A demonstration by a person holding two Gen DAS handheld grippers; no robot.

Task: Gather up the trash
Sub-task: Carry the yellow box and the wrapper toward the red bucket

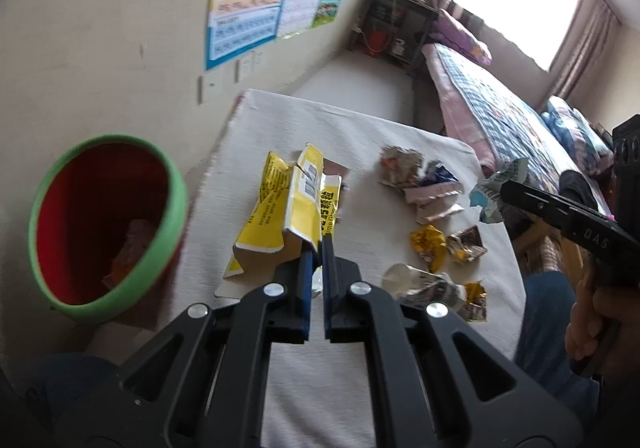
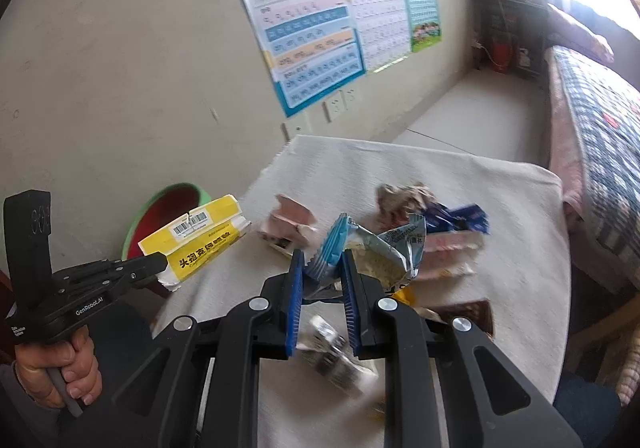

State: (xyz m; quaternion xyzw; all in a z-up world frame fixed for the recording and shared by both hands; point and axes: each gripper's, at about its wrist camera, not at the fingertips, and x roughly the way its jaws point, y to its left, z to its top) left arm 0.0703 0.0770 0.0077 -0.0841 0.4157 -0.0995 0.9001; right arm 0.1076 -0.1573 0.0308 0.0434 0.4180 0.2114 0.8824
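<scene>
spanning most of both views: desk [image 1: 360, 136] under a white cloth, loose wrappers [image 1: 420, 176] scattered on it. red bin with green rim [image 1: 108, 224] sits just beside the desk's left edge. left tongs [image 1: 316, 248] clamped on a flattened yellow box [image 1: 296, 204], lifted. right tongs [image 2: 322, 268] pinching a crumpled blue-silver wrapper [image 2: 384, 248], off the cloth.

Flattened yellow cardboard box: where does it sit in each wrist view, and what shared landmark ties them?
Left wrist view: the flattened yellow cardboard box fills the centre, clamped in the left gripper, right of the green-rimmed red bin.
Right wrist view: the box is lower left, held by the left gripper, in front of the bin.
Shared landmark: the blue wall poster.
</scene>
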